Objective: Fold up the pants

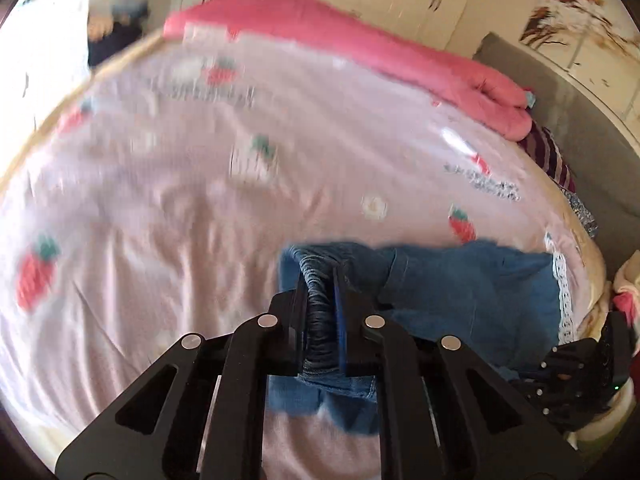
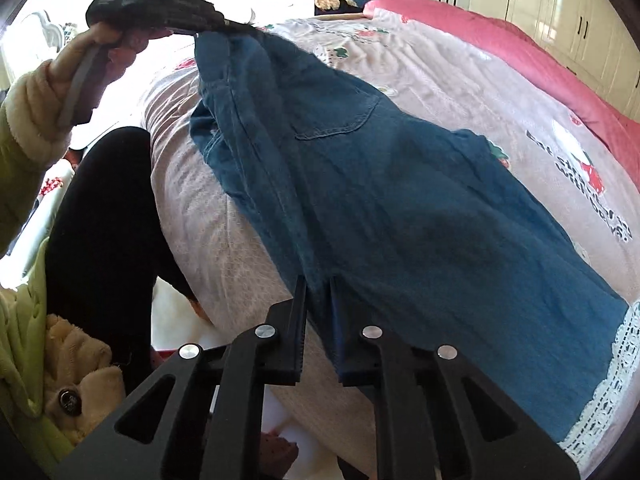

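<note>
With the left tool [image 1: 322,280] and right tool [image 2: 319,294] each clamped on an edge of the pants [image 2: 380,184], the denim lay stretched lengthwise over the bed [image 2: 460,80], apparently halved, cross folds remaining.

My right gripper [image 2: 318,308] pinches the denim pants [image 2: 360,184] near the leg; my left gripper [image 2: 208,20] holds the waistband above the bedsheet [image 2: 500,92].
</note>
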A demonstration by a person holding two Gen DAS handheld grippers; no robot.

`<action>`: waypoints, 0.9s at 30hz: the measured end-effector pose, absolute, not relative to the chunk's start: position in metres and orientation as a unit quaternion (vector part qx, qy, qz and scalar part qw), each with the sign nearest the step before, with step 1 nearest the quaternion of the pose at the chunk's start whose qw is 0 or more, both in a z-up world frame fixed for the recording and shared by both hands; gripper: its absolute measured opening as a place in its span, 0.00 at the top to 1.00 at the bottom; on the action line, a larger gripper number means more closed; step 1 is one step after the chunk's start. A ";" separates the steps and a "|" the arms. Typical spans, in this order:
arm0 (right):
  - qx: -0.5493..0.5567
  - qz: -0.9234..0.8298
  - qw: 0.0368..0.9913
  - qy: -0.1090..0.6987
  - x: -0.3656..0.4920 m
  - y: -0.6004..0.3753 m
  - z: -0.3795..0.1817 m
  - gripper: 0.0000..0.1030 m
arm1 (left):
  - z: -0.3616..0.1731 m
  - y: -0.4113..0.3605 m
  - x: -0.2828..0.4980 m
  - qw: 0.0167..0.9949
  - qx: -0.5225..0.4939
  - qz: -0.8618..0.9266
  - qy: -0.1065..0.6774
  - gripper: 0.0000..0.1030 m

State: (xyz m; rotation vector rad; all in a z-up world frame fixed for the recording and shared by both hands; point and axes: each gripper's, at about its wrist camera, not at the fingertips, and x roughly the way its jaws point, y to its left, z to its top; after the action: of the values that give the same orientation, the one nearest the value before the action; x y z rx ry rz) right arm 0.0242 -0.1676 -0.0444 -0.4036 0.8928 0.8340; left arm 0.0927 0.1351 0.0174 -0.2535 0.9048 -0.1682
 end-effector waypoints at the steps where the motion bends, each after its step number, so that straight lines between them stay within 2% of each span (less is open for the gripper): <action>1: -0.188 0.393 0.798 0.416 0.023 -0.168 -0.047 0.90 | 0.012 0.136 0.089 0.887 -0.127 -0.082 0.437 0.95; 5: -0.190 0.391 0.797 0.419 0.023 -0.168 -0.052 0.90 | -0.009 0.146 0.075 0.883 -0.123 -0.071 0.448 0.93; 7: -0.186 0.397 0.795 0.419 0.022 -0.167 -0.051 0.86 | -0.017 0.154 0.072 0.880 -0.137 -0.072 0.449 0.89; 9: -0.182 0.414 0.787 0.419 0.017 -0.166 -0.046 0.74 | -0.019 0.159 0.071 0.881 -0.143 -0.069 0.446 0.82; 10: -0.180 0.418 0.786 0.418 0.016 -0.166 -0.045 0.71 | -0.018 0.160 0.071 0.881 -0.142 -0.069 0.446 0.80; 16: -0.100 0.431 0.798 0.410 0.032 -0.177 -0.018 0.66 | 0.002 0.165 0.068 0.891 -0.127 -0.057 0.432 0.75; 20: -0.100 0.407 0.795 0.438 0.050 -0.167 -0.032 0.66 | 0.029 0.166 0.057 0.906 -0.099 -0.010 0.411 0.73; 21: -0.105 0.405 0.791 0.446 0.051 -0.163 -0.037 0.65 | 0.038 0.161 0.053 0.912 -0.097 -0.015 0.399 0.69; 22: -0.108 0.404 0.787 0.453 0.050 -0.160 -0.042 0.64 | 0.043 0.156 0.050 0.914 -0.098 -0.024 0.393 0.64; 24: -0.103 0.403 0.787 0.456 0.047 -0.157 -0.048 0.56 | 0.054 0.132 0.048 0.918 -0.085 -0.049 0.384 0.62; 27: -0.091 0.413 0.784 0.455 0.042 -0.161 -0.047 0.52 | 0.057 0.089 0.048 0.919 -0.062 -0.095 0.378 0.60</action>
State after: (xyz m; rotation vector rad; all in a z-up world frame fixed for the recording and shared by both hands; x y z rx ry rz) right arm 0.0420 -0.1611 -0.0471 -0.1969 0.9828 0.8905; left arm 0.0482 0.0887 0.0575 -0.1274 0.7762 -0.1951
